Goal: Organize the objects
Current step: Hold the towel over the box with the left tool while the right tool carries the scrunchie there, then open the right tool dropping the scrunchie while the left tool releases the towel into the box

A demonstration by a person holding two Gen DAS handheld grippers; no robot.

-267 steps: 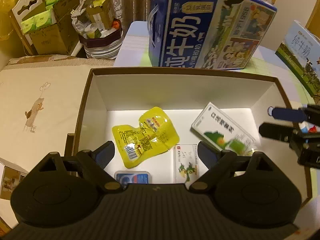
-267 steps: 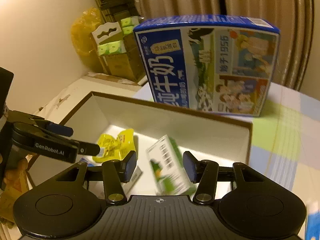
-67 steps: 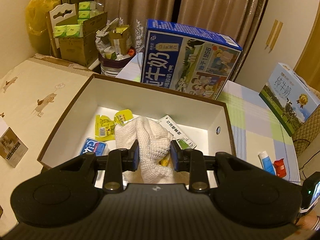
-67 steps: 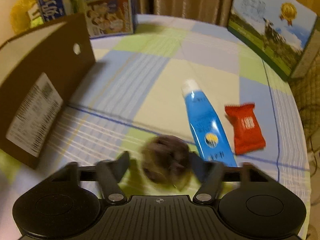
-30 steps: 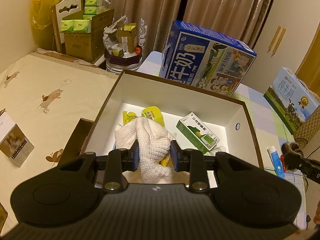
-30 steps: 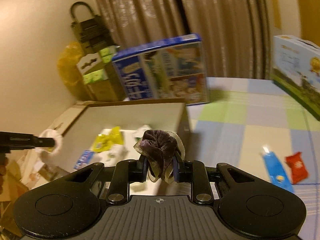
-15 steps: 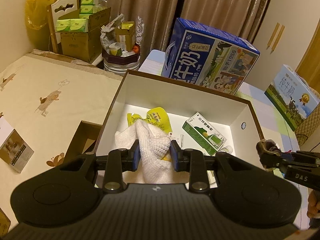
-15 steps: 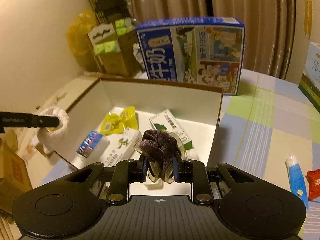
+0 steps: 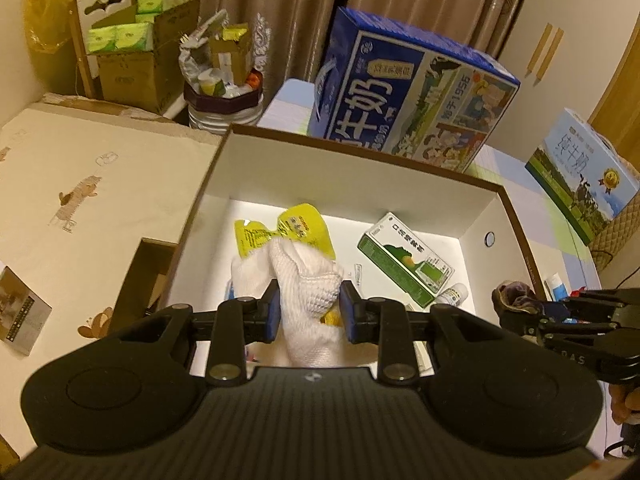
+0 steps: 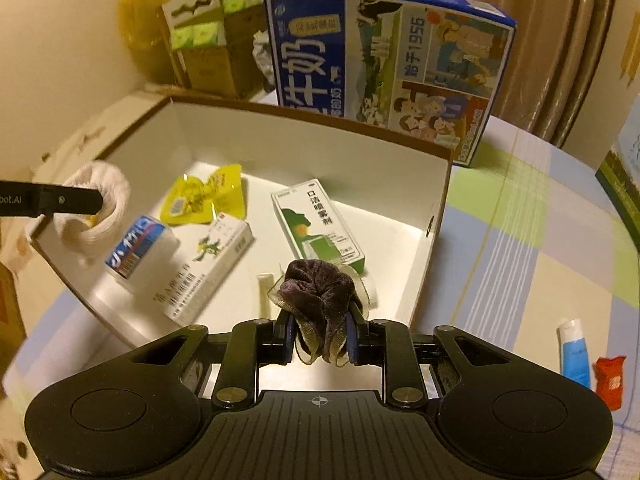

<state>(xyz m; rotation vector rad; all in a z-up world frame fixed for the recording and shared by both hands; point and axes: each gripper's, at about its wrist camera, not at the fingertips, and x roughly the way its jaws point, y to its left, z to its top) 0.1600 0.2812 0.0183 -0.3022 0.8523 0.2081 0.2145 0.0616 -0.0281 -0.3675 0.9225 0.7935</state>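
Observation:
An open brown box with a white inside (image 9: 352,184) (image 10: 304,148) holds a yellow pouch (image 9: 288,230) (image 10: 208,196), a green and white carton (image 9: 404,260) (image 10: 316,222), a white medicine box (image 10: 208,264) and a blue and white pack (image 10: 136,246). My left gripper (image 9: 308,312) is shut on a white knitted glove (image 9: 304,288) (image 10: 100,196) above the box's near left side. My right gripper (image 10: 320,340) is shut on a dark purple scrunchie (image 10: 318,288) (image 9: 516,300) over the box's near right corner.
A big blue milk carton case (image 9: 404,92) (image 10: 384,56) stands behind the box. A second milk case (image 9: 580,180) sits at the far right. A blue tube (image 10: 574,352) and a red packet (image 10: 608,376) lie on the checked tablecloth. Cardboard boxes (image 9: 136,52) crowd the back left.
Both grippers have come closer over the box. The right one carried the scrunchie from the tablecloth to the box's right corner; the left one still holds the glove.

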